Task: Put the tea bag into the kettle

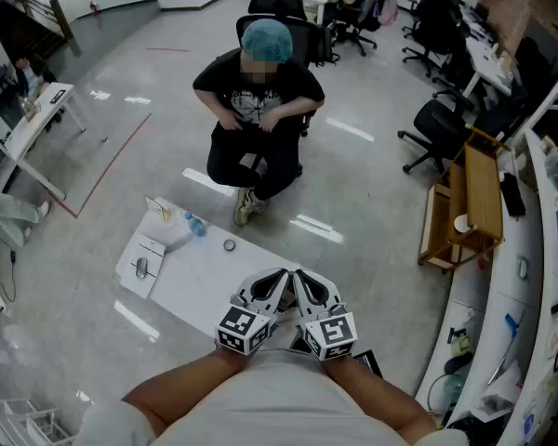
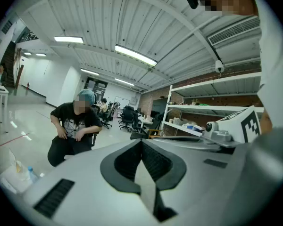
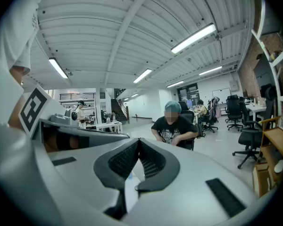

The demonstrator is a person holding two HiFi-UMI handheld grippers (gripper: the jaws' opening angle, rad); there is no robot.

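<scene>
Both claws are held close in front of the wearer's chest in the head view, side by side and well above the white rectangular counter (image 1: 200, 291). Left claw (image 1: 277, 282): its own view shows the two ribbed black pads (image 2: 155, 163) meeting at the tips with nothing between them. Right claw (image 1: 303, 284): same reading in its view, closed tip to tip and empty; only a sliver of the counter shows through the gap lower down. Neither claw carries a tea bag. Task items: no kettle can be picked out in any view, and no tea bag is identifiable either. Toward the counter's far left end lie a crumpled clear plastic bag (image 1: 164, 214), a small blue-tinted bottle (image 1: 195, 225) just beside it, a small round ring-shaped piece (image 1: 229, 245) nearer the middle, and a grey mouse-shaped item (image 1: 141, 268) on a white sheet (image 1: 149, 247) at the left edge. The tea bag may be in or near that bag, but it is too small to tell. A dark flat object (image 1: 365, 360) peeks out just right of the right claw, mostly hidden. A person in a black T-shirt and teal hair cap (image 1: 260, 91) sits beyond the counter, touching nothing on it. Judgement: task not begun as far as these views go. No pickup and no transfer have happened; finding the tea bag, gripping it and carrying it to the kettle all remain.
</scene>
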